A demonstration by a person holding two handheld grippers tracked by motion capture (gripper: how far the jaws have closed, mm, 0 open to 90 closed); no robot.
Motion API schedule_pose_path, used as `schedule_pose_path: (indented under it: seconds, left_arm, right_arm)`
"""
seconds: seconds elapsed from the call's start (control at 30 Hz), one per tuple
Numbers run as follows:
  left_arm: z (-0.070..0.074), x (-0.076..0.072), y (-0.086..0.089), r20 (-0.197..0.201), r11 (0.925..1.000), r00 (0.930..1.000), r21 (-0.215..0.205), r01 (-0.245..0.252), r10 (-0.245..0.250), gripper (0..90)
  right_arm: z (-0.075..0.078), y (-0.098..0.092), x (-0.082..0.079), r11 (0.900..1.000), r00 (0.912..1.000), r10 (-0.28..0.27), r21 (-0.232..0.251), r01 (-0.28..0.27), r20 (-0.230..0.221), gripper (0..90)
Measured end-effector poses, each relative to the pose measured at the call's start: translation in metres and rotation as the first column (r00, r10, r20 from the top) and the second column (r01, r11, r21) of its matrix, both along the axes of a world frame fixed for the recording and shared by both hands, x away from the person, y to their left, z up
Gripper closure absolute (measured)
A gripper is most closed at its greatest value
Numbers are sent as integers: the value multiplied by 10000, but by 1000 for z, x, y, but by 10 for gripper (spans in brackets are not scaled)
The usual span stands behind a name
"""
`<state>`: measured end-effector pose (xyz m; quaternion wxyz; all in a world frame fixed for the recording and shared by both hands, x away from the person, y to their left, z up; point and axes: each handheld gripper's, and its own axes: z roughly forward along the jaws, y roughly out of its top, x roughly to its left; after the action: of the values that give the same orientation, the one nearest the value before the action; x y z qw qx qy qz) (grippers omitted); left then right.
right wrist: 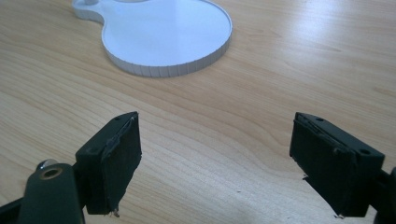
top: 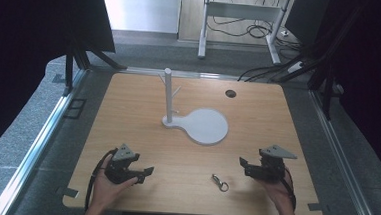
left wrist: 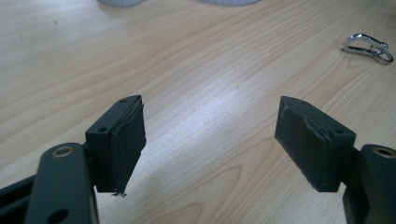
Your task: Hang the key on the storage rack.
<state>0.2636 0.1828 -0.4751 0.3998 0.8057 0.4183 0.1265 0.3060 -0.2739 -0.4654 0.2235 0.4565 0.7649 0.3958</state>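
Jaws of both your left gripper (top: 147, 172) and right gripper (top: 242, 164) stand apart, empty, low in the high view, the key clip (top: 220, 182) between them. Left gripper view: it lies upper right (left wrist: 367, 47). Small and flat, it could skid from a shallow pinch.

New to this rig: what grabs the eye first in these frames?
The white stand with a tall branched post and a round flat base stands mid-table on the light wooden table. Near the front edge a small silver metal clip with a ring lies alone, between the left gripper and the right gripper. Both are hand-held, jaws open with nothing between them.
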Motion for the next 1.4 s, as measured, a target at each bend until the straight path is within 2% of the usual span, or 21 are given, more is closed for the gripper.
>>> schedule_pose_path:
  seconds: [0.13,0.2,0.33,0.47,0.6,0.77,0.93,1.2,1.3,1.4]
  left_arm:
    - [4,-3,-2,93,9999,9999,2,124,-124,251]
    - [7,-9,-5,-7,9996,9996,-62,268,-268,251]
    - [13,-16,-9,139,9992,9991,69,393,-394,251]
    - [19,-18,-9,159,9985,9986,-230,504,-500,250]
    - [17,-18,-11,3,9981,9982,-127,603,-603,250]
    - [16,-17,-9,-179,9976,9975,-166,677,-680,250]
    - [20,-19,-6,-135,9969,9971,-267,744,-748,250]
    - [23,-17,1,-271,9971,9974,-405,651,-662,250]
    - [23,-18,1,-298,9976,9976,-330,615,-625,250]
    - [24,-18,1,-301,9974,9975,-339,631,-642,250]
  right_arm:
    - [2,-5,0,9999,9999,-116,-41,116,-31,188]
    - [2,-9,-2,9999,9999,-114,69,114,-92,200]
    - [7,-7,-2,9996,9996,266,-110,-266,-22,241]
    - [8,-7,-3,9986,9990,438,-285,-438,-7,260]
    - [6,-11,-2,9978,9995,301,-584,-302,-29,262]
    - [7,-14,-1,9981,9998,168,-596,-173,-90,281]
    - [6,-15,0,9967,9998,73,-810,-86,-158,307]
    - [5,-14,3,9968,9987,211,-764,-246,-462,330]
    - [8,-13,5,9971,9982,352,-654,-384,-489,337]
    - [11,-11,7,9964,9979,374,-737,-413,-535,348]
